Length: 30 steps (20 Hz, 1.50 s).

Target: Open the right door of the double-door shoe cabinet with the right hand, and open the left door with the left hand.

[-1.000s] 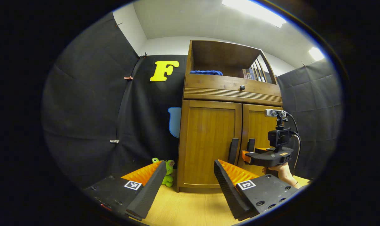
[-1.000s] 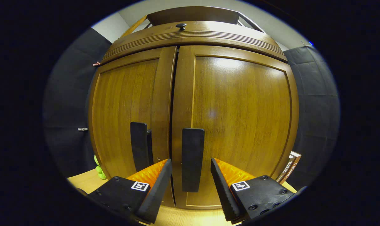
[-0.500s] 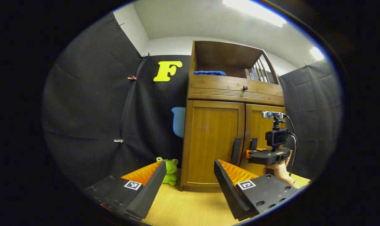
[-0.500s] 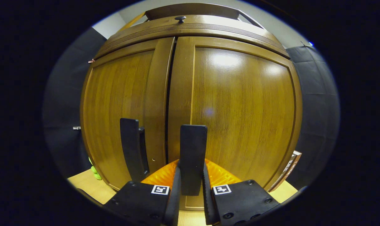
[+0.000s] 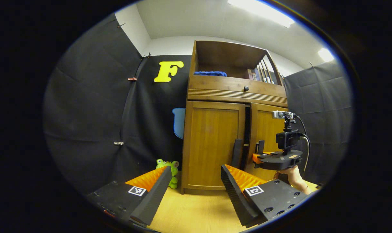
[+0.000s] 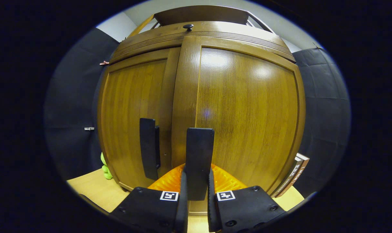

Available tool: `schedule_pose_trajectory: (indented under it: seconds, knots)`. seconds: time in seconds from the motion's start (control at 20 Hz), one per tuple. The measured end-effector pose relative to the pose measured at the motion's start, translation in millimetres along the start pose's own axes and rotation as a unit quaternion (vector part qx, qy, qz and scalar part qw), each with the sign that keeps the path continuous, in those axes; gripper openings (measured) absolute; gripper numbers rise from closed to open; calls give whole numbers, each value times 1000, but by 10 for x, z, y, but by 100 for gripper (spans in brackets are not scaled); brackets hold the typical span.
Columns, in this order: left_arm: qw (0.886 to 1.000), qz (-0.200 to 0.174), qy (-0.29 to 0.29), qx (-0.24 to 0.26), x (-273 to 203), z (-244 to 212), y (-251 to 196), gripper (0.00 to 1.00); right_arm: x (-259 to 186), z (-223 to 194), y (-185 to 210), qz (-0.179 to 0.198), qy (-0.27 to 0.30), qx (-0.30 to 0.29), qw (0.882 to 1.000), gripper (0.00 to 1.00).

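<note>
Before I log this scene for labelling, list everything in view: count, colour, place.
cabinet: one, brown wood, on the floor against the wall
right door: one, brown, slightly ajar
left door: one, brown, closed
handles: two, black, at the doors' inner edges
knob: one, black, on the drawer above the doors
cloth: one, blue, top shelf
books: several, upright, top shelf, right
frog: one, green, on the floor left of the cabinet
floor: light wood
hand: one, holding the right tool
left tool: open, away from the cabinet
right tool: shut on the right door's handle

Both views toward cabinet [image 5: 235,129]
</note>
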<state>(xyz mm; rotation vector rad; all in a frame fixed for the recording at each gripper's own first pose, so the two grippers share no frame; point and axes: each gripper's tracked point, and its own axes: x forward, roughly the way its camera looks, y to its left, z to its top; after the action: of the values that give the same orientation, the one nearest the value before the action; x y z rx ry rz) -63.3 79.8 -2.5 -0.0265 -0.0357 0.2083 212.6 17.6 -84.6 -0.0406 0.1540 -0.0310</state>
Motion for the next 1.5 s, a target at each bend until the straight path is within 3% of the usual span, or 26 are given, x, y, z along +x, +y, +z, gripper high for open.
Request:
schedule_pose_trajectory:
  seconds: [0.15,0.3,0.4,0.85,1.05,1.3,1.35,1.4,1.45,1.5]
  knots:
    - [1000,-17,0,6,-52,5,-184,95,-252,-6,-55,12,0,-2,1000,25]
    - [999,-31,3,11,-105,2,-353,96,-512,0,-142,24,5,-2,1000,31]
    - [999,-40,0,13,-118,32,-464,95,-697,-15,-220,27,7,-8,1000,25]
    - [993,-114,-4,13,-27,-16,-1210,95,-1350,-28,-699,32,11,-7,999,28]
    - [988,-154,-4,7,-8,-58,-1609,94,-1610,-28,-1038,12,14,-6,1000,27]
    - [983,-181,-10,8,-3,-59,-1936,94,-1872,132,-1538,-40,-12,-14,999,27]
    - [982,-186,-11,6,5,-54,-1999,94,-1906,170,-1631,-52,-15,-13,998,23]
    - [981,-192,-12,2,10,-56,-2047,94,-1950,198,-1719,-60,-18,-11,998,27]
    - [980,-197,-11,0,8,-62,-2096,95,-1974,191,-1810,-70,-18,-10,997,23]
    - [980,-200,-11,-1,10,-67,-2141,95,-2010,181,-1880,-75,-17,-7,997,12]
